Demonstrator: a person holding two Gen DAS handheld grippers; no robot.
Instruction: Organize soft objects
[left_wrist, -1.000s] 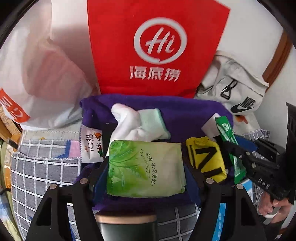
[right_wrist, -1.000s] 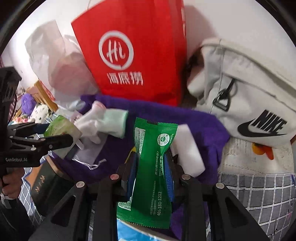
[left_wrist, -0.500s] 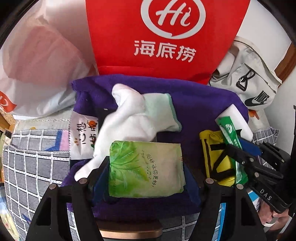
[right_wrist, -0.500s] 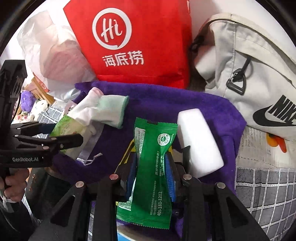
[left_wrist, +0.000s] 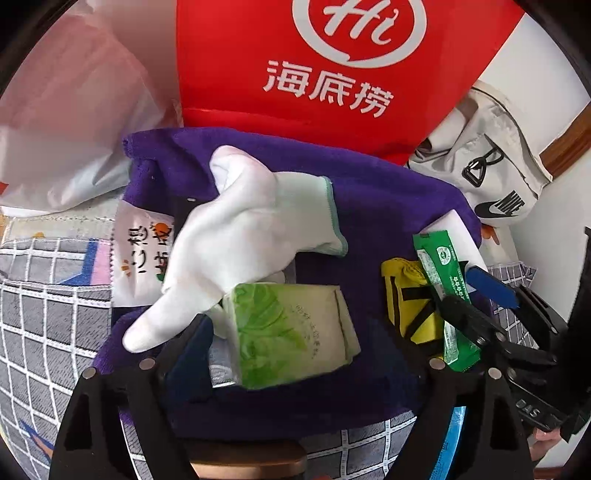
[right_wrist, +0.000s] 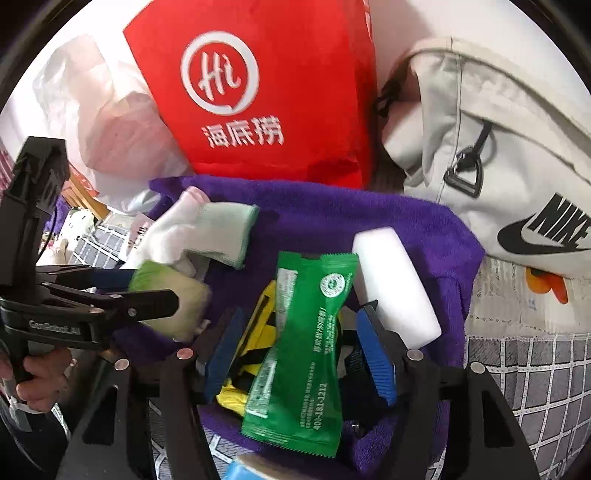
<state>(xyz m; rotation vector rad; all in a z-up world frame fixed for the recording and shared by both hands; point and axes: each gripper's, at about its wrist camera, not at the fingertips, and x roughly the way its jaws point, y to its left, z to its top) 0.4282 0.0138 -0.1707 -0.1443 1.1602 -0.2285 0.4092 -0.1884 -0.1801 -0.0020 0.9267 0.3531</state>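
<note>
left gripper (left_wrist: 295, 365): fingers apart, tissue pack (left_wrist: 291, 332) lying loose between them on purple towel (left_wrist: 388, 206) | right gripper (right_wrist: 299, 350): fingers apart around green sachet (right_wrist: 306, 350) | both judged light, soft, slippery film; grip mid-body across the width.

We record two fisheye views, each looking forward along its own gripper, close above the purple terry towel (left_wrist: 388, 206) (right_wrist: 332, 214). Both face the red paper bag with white logo (left_wrist: 332, 74) (right_wrist: 258, 92) at twelve o'clock. The left view holds the right gripper (left_wrist: 476, 306) at four o'clock; the right view holds the left gripper (right_wrist: 147, 284) at nine o'clock.
</note>
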